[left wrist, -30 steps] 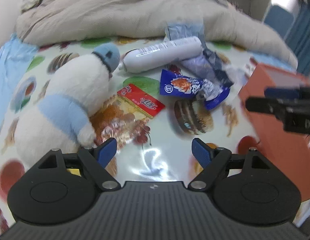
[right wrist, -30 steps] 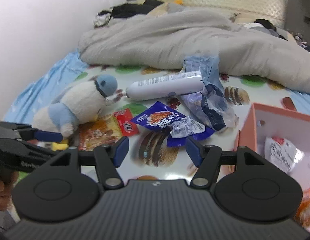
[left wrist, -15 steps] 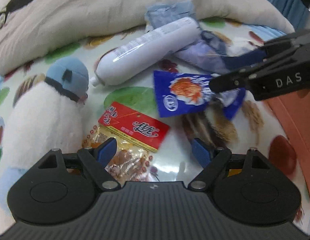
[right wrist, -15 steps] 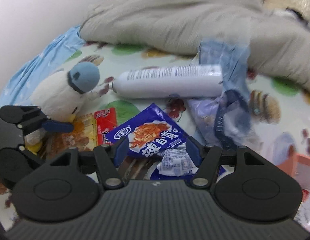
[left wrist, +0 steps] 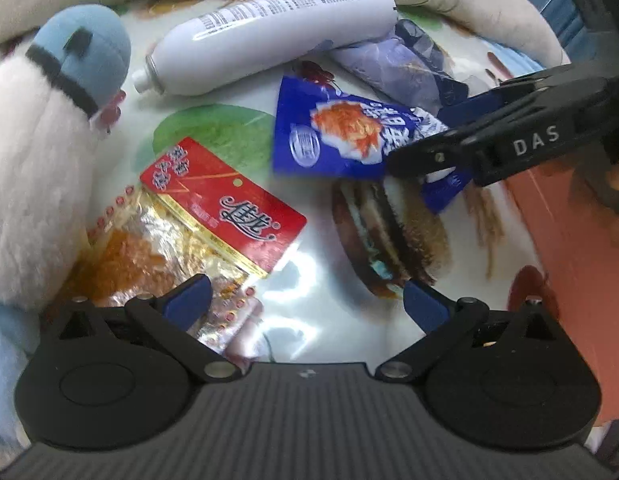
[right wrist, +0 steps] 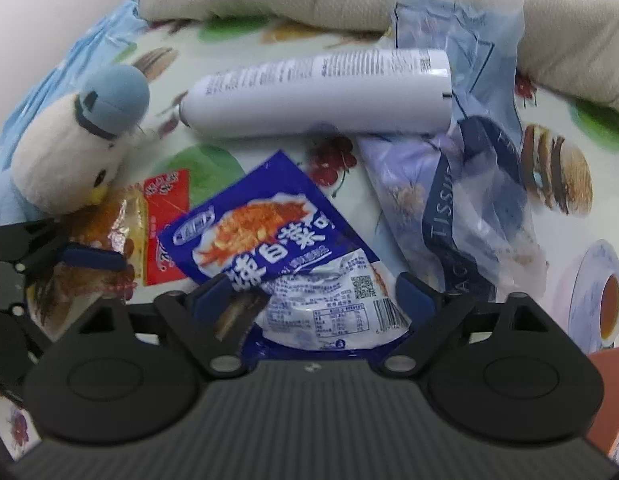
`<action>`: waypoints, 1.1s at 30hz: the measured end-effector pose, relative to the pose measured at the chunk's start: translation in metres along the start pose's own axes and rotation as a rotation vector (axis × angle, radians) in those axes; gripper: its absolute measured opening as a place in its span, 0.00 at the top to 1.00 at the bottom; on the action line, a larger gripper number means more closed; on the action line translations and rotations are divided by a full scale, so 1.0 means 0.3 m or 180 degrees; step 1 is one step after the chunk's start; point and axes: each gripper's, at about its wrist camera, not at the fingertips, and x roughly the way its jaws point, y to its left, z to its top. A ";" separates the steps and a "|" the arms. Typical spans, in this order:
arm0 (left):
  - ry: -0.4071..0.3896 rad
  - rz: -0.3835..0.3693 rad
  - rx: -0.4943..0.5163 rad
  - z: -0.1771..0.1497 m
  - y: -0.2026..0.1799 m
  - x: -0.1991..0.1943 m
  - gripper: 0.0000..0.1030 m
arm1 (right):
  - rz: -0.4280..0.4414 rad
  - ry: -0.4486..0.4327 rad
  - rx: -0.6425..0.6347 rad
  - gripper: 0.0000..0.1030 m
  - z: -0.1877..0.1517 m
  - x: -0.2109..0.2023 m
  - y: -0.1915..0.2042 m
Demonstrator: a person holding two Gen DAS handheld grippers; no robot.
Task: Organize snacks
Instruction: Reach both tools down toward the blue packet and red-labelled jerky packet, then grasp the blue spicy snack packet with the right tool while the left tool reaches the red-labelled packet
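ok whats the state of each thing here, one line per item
blue snack packet: flat on the bed, near end between the right claw's fingers, not gripped
red snack packet: flat, partly under the plush toy
white spray can: on its side, cap off
tissue pack: crumpled, under the can's end
plush toy: lying down
left claw: opening, nothing between
right claw: opening

Bright, even light; white glare on the glossy tablecloth (left wrist: 297, 276). The edges bend strongly, and the right wrist view is slightly blurred.
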 end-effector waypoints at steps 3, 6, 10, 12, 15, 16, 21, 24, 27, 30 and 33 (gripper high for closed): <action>0.0017 -0.0065 -0.0003 -0.025 -0.010 -0.012 0.00 | 0.0008 0.0153 -0.0091 0.09 -0.001 0.031 0.019; 0.0015 -0.0127 -0.0053 -0.044 -0.018 -0.022 0.00 | -0.0111 0.0215 -0.0135 0.09 -0.010 0.071 0.036; -0.0040 -0.0147 -0.0104 -0.062 -0.019 -0.040 0.01 | -0.0286 0.0039 -0.0141 0.19 -0.034 0.069 0.048; -0.0024 -0.0183 -0.0130 -0.062 -0.016 -0.049 0.01 | -0.0286 -0.0029 -0.0104 0.33 -0.047 0.051 0.049; 0.0036 -0.0148 -0.0049 -0.053 -0.031 -0.062 0.02 | -0.0294 -0.0070 -0.0075 0.41 -0.065 0.033 0.051; 0.0042 -0.0130 -0.0017 -0.050 -0.035 -0.074 0.02 | -0.0310 -0.0088 -0.0066 0.44 -0.069 0.026 0.049; 0.0101 0.0101 0.0131 -0.004 -0.006 -0.125 0.04 | -0.0370 -0.0200 0.0084 0.47 -0.089 -0.009 0.049; 0.0130 0.0233 0.0139 0.018 0.019 -0.124 0.07 | -0.0455 -0.0234 0.0169 0.47 -0.095 -0.010 0.036; 0.0234 0.0464 0.0272 0.010 0.019 -0.077 0.10 | -0.0450 -0.0268 0.0252 0.47 -0.107 -0.011 0.027; 0.0150 0.0684 0.0403 0.009 -0.005 -0.061 0.10 | -0.0430 -0.0277 0.0261 0.47 -0.121 -0.011 0.030; 0.0163 0.0737 0.0429 0.004 -0.005 -0.042 0.10 | -0.0396 -0.0298 0.0303 0.47 -0.124 -0.014 0.031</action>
